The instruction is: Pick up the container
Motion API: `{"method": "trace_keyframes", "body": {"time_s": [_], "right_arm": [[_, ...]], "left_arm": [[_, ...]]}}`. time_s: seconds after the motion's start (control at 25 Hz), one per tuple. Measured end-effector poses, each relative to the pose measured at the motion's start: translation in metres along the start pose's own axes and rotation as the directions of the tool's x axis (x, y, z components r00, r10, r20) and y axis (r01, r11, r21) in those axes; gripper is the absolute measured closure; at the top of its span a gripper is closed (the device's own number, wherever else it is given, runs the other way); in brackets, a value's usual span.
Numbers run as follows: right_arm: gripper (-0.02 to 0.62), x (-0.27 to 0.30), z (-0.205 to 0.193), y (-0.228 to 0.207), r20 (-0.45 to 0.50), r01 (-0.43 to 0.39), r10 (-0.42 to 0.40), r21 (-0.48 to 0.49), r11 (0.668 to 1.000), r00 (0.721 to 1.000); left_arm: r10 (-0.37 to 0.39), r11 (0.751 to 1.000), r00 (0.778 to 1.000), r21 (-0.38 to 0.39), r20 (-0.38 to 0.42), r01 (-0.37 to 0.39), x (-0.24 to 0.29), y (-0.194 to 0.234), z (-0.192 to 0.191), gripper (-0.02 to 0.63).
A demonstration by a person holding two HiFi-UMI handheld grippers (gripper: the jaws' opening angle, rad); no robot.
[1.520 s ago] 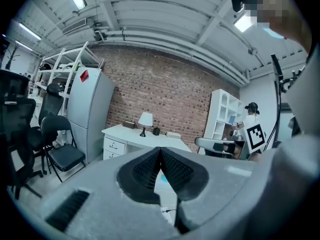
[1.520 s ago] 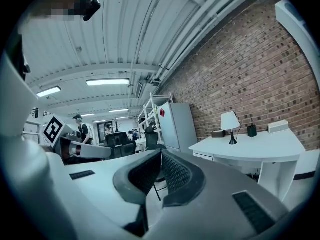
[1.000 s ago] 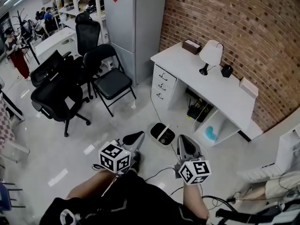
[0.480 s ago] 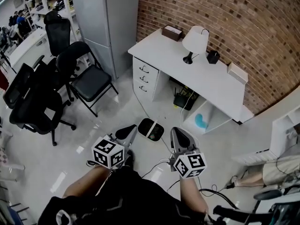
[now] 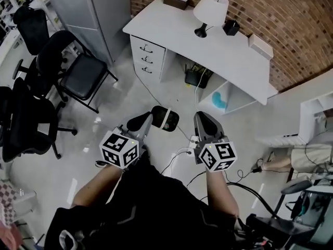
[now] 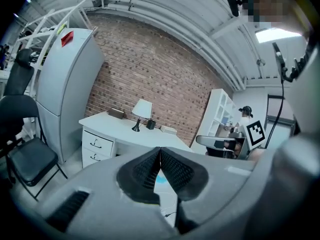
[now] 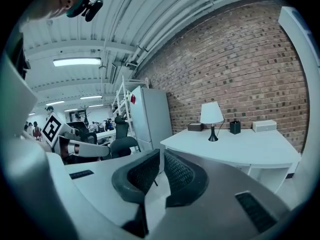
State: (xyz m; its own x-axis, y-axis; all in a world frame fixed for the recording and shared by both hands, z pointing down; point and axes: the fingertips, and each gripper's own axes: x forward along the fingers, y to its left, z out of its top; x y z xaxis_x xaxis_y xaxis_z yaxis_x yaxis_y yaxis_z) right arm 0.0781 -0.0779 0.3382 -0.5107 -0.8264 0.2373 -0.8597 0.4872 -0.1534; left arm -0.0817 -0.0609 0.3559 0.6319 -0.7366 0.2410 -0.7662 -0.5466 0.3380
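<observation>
Both grippers are held out in front of me over the floor, well short of a white desk [image 5: 229,53]. The left gripper [image 5: 138,124] is shut and empty, its pads meeting in the left gripper view [image 6: 160,165]. The right gripper [image 5: 204,121] is shut and empty too, as the right gripper view [image 7: 162,171] shows. On the desk stand a small black container [image 5: 231,27] [image 7: 235,127], a lamp [image 5: 209,10], a brown box [image 5: 177,0] and a white box [image 5: 260,46]. A black bin [image 5: 165,117] sits on the floor between the grippers' tips.
Black chairs [image 5: 78,74] stand at the left beside a grey cabinet [image 5: 91,7]. Cables [image 5: 182,155] run over the floor by my feet. A blue object [image 5: 220,101] lies in the desk's open lower shelf. A brick wall [image 5: 291,20] backs the desk.
The desk and the floor bin have come closer and slid left and down in the head view as I moved toward them. Both grippers came along and stayed shut.
</observation>
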Motion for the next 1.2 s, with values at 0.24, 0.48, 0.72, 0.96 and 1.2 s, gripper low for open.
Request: {"method": "trace_keyframes", "body": {"time_s": [0.24,0.48,0.72,0.96,1.2], "right_arm": [[0.586,0.028,-0.03,-0.014,-0.062,0.078,-0.076,0.017,0.997,0.995],[0.586,0.056,-0.058,-0.025,-0.108,0.078,-0.074,0.029,0.997,0.991],[0.584,0.081,-0.094,-0.063,-0.135,0.071,-0.06,0.079,0.994,0.989],[0.575,0.113,-0.136,-0.09,-0.202,0.018,0.004,0.106,0.994,0.979],[0.498,0.144,-0.181,-0.114,-0.274,-0.022,0.065,0.157,0.987,0.96]], "left_arm": [[-0.071,0.997,0.996,-0.008,-0.058,0.07,0.027,0.032,-0.021,0.595],[-0.072,0.997,0.994,-0.013,-0.081,0.071,0.052,0.051,-0.036,0.594],[-0.023,1.0,0.993,0.0,-0.118,0.023,0.09,0.053,-0.069,0.594],[0.033,0.999,0.986,-0.025,-0.163,-0.037,0.122,0.066,-0.108,0.594],[0.059,0.993,0.974,-0.085,-0.22,-0.079,0.157,0.08,-0.159,0.475]]}}
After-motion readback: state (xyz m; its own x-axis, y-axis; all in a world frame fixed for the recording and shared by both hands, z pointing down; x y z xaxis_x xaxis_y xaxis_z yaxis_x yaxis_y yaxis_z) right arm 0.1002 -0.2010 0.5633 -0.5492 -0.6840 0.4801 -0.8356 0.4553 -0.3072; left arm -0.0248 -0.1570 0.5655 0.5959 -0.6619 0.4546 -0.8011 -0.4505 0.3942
